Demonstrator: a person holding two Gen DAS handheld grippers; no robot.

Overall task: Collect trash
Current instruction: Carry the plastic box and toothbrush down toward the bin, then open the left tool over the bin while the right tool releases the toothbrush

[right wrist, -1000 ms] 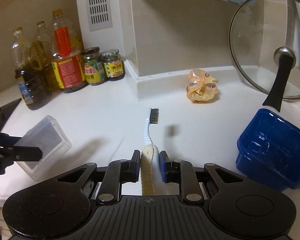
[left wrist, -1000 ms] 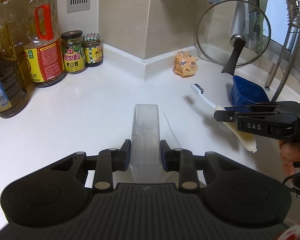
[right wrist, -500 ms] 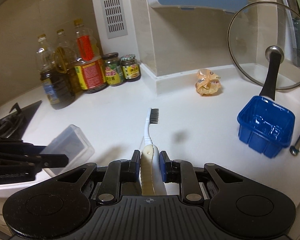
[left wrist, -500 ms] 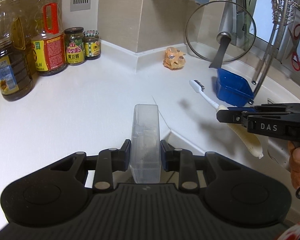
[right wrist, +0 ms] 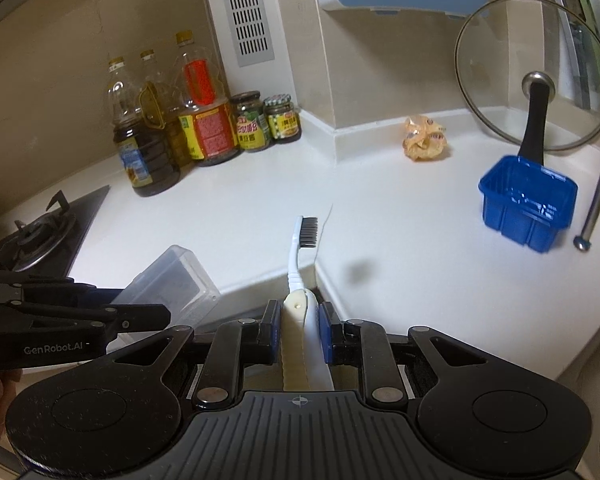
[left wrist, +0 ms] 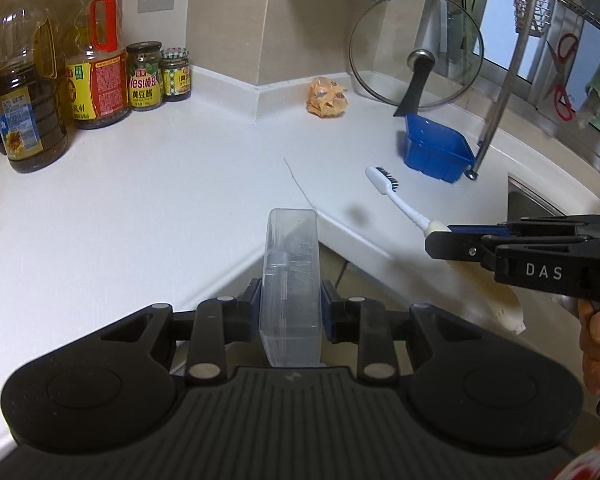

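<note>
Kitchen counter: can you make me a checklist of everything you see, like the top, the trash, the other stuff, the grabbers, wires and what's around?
Surface: white counter, an inner corner, with a thin line across it.
Job's things: clear plastic box and toothbrush, both held up; crumpled orange wrapper and blue tub on the counter.
Clutter: oil bottles and two jars by the wall; glass lid leaning upright.
Grippers: left hand-held gripper shut on the box; right hand-held gripper shut on the toothbrush handle.
Cables: nothing seen.
Surroundings: stove burner, wall vent, red scissors hanging.
</note>
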